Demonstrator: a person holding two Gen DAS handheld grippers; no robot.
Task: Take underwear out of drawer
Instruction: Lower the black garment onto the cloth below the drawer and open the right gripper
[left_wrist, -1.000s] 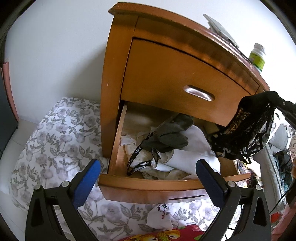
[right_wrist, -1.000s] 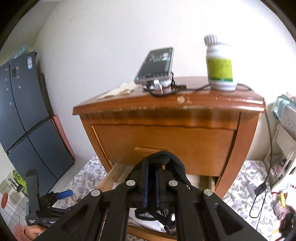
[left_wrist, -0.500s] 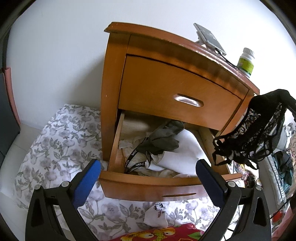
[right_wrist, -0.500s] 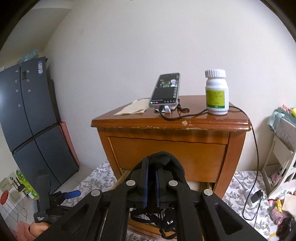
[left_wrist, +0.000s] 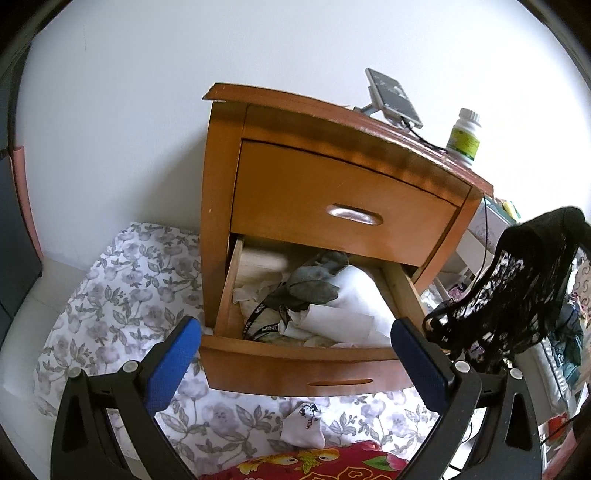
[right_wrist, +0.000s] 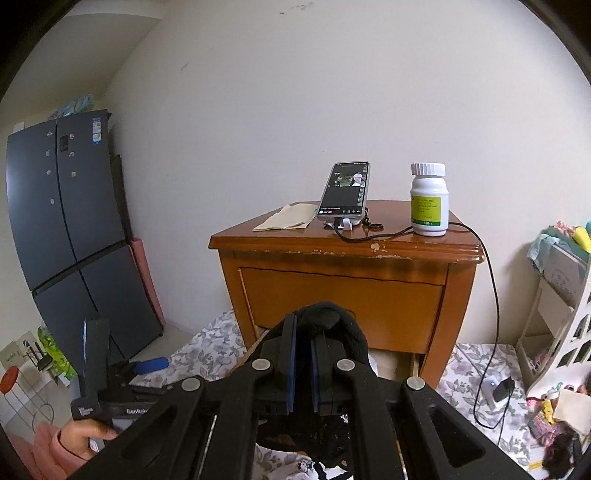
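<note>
The wooden nightstand's lower drawer (left_wrist: 295, 356) stands pulled out, with grey (left_wrist: 314, 286) and white garments (left_wrist: 347, 310) and a black lettered waistband (left_wrist: 258, 325) inside. Black lace underwear (left_wrist: 517, 291) hangs in the air to the right of the drawer, outside it. My right gripper (right_wrist: 303, 328) is shut on the underwear (right_wrist: 336, 317), and the fabric is bunched over its fingertips. My left gripper (left_wrist: 293, 332) is open and empty in front of the drawer's front panel. A hand holds the left gripper (right_wrist: 147, 365) at the lower left of the right wrist view.
A phone on a stand (right_wrist: 343, 194), a white pill bottle (right_wrist: 429, 201), a folded tissue (right_wrist: 288, 218) and a black cable (right_wrist: 491, 314) are on the nightstand. A floral sheet (left_wrist: 122, 288) covers the floor, with a white sock (left_wrist: 304, 430) and red cloth (left_wrist: 314, 465) on it. A dark fridge (right_wrist: 70, 229) stands left and a shelf (right_wrist: 557, 314) right.
Both grippers have drawn back and up from the nightstand, which looks smaller now. The black underwear has moved right, away from the drawer, still in the right gripper. The left gripper stayed open.
</note>
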